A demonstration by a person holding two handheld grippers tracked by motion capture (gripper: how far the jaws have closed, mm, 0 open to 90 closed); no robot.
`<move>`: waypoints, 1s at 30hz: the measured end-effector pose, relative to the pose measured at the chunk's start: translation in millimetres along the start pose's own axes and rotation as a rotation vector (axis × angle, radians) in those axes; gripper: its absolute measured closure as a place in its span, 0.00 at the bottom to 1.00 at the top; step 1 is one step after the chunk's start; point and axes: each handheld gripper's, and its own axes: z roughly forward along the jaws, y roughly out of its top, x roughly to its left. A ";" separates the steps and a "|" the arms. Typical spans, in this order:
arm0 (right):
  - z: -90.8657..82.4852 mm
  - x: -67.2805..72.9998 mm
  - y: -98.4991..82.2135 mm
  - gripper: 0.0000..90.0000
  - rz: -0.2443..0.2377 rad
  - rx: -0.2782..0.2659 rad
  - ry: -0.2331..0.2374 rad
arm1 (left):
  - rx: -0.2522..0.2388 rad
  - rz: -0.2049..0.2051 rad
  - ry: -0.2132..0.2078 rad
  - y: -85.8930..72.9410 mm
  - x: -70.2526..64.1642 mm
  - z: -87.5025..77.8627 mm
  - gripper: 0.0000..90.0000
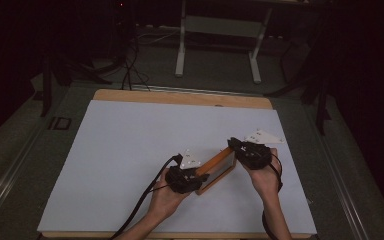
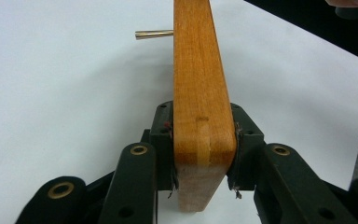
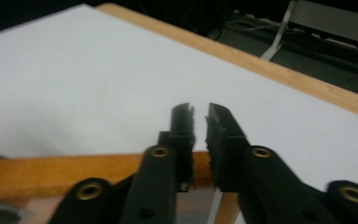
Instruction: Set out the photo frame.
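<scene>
A rectangular frame of orange-brown wood (image 1: 216,170) is being held between the two grippers over the front right part of the white-covered counter (image 1: 130,150), nearer its front edge than its back edge, and running on a slant from the left gripper (image 1: 200,178) up toward the right gripper (image 1: 233,144). In the left gripper view the frame's thick wooden bar is standing upright between the jaws, its rounded lower corner sitting deep between the pads, which are pressing on both of its broad faces; a thin brass-coloured pin (image 2: 154,33) is sticking out sideways from the bar farther up. In the right gripper view the jaws are standing narrow, with a slim gap at the tips, and the wooden rail of the frame is crossing level behind their lower parts; a second rail is dropping away below them at the frame's corner. Whether these pads are pressing on the wood cannot be told, since the jaws themselves are covering the contact. The person's hands are coming in from the counter's front edge.
</scene>
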 end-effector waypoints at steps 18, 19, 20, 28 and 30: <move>4.1 -0.1 -5.6 1.00 -0.033 0.052 0.033 | -0.013 -0.045 -0.030 -34.2 5.2 25.5 0.73; 4.5 -0.5 -5.7 1.00 -0.031 0.050 0.035 | -0.011 -0.043 -0.029 -33.4 5.3 25.5 0.76; 4.9 -0.8 -5.8 1.00 -0.028 0.048 0.037 | -0.001 -0.036 -0.030 -32.0 5.6 25.0 0.76; 0.6 -3.4 -5.2 0.99 -0.030 0.038 0.031 | 0.002 0.009 -0.049 -8.6 15.0 0.2 0.77; -1.7 -5.5 -4.7 0.98 -0.026 0.034 0.030 | -0.005 0.032 -0.060 1.8 17.9 -11.5 0.77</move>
